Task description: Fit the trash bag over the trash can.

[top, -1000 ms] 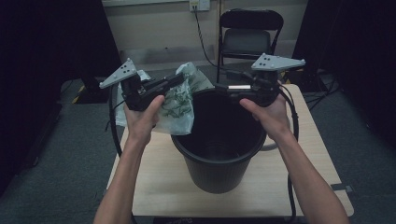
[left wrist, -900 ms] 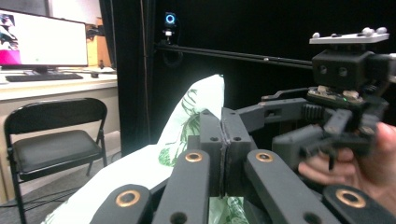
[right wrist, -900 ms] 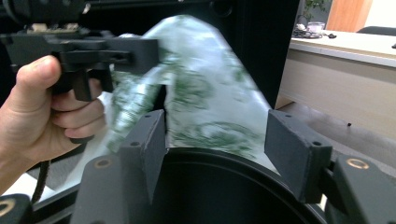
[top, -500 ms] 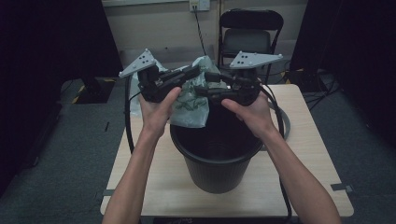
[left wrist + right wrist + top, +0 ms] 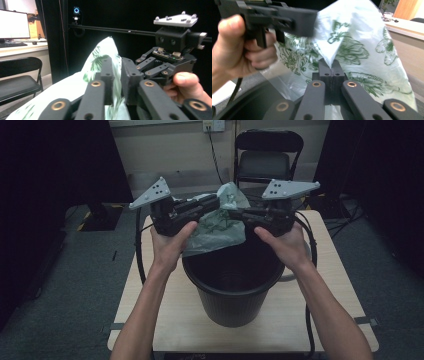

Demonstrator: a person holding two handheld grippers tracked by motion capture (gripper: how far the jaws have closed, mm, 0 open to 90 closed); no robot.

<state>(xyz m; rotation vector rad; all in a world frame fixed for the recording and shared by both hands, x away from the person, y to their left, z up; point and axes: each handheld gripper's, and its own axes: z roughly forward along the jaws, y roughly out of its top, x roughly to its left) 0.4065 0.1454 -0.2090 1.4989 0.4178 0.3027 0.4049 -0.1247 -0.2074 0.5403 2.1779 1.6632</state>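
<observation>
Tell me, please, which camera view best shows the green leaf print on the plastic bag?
The right gripper view: the plastic bag spreads wide there, its leaf print sharp above the shut jaws of the right hand-held gripper. The left gripper view catches a narrow strip between jaws. The high view shows it small, above the bucket.

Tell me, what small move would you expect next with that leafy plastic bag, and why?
Probably drawing the two grippers apart to spread the bag's mouth. The right gripper is shut on the green-printed plastic bag, the left gripper pinches it too, and both hold it bunched above the black bucket, which looks unlined.
</observation>
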